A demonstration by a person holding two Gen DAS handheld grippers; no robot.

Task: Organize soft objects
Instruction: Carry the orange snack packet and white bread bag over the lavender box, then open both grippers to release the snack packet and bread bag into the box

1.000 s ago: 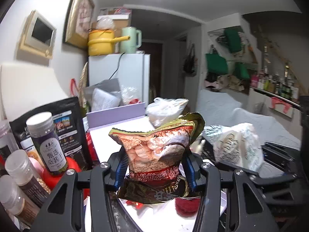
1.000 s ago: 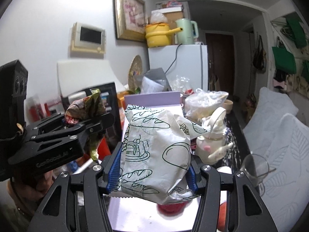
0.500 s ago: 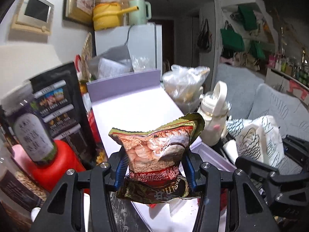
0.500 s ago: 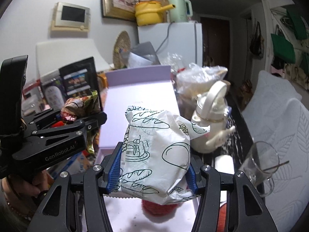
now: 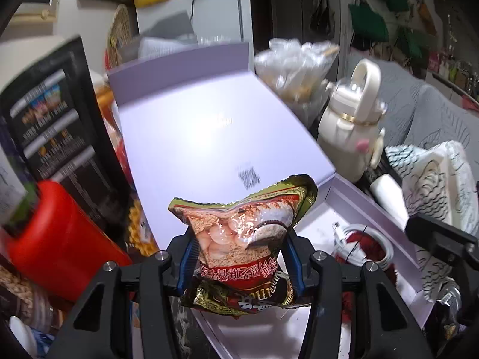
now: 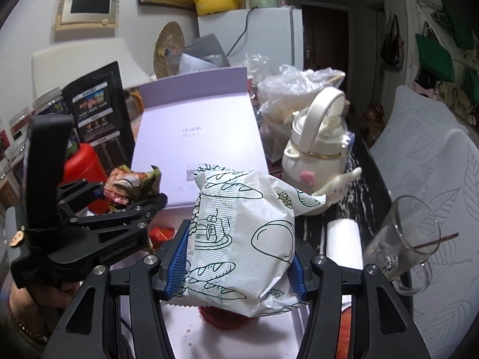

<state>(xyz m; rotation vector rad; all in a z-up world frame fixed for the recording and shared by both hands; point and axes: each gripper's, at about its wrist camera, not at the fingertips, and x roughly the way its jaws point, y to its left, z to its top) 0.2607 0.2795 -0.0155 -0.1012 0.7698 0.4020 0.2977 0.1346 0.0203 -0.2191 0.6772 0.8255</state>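
Snack bag (image 5: 242,239) and white bread bag (image 6: 242,239), each clamped over the open lavender box (image 5: 374,206).
Left gripper (image 5: 242,263) pinches the snack bag; right gripper (image 6: 239,269) squeezes the loaf-printed bag; "GenRobot.AI" reads on the left tool.

Left wrist view is smeared with motion blur at 9 o'clock: the black pouch (image 5: 57,125) label is unreadable, and the red container (image 5: 57,239) is just a streak. The snack bag (image 5: 245,248) covers the left gripper (image 5: 241,264) tips, and its bottom print is too crumpled to read. The coiled thing (image 5: 363,243) in the lavender box (image 5: 371,206) is half hidden behind the fingers.

In the right wrist view the white bread bag (image 6: 242,239) hides the right gripper (image 6: 239,264) pads almost fully and blocks a red thing (image 6: 221,318) under it at 6 o'clock. Lid text (image 6: 191,130) is too tiny to read. The glass mug (image 6: 404,245) blurs near 3 o'clock.
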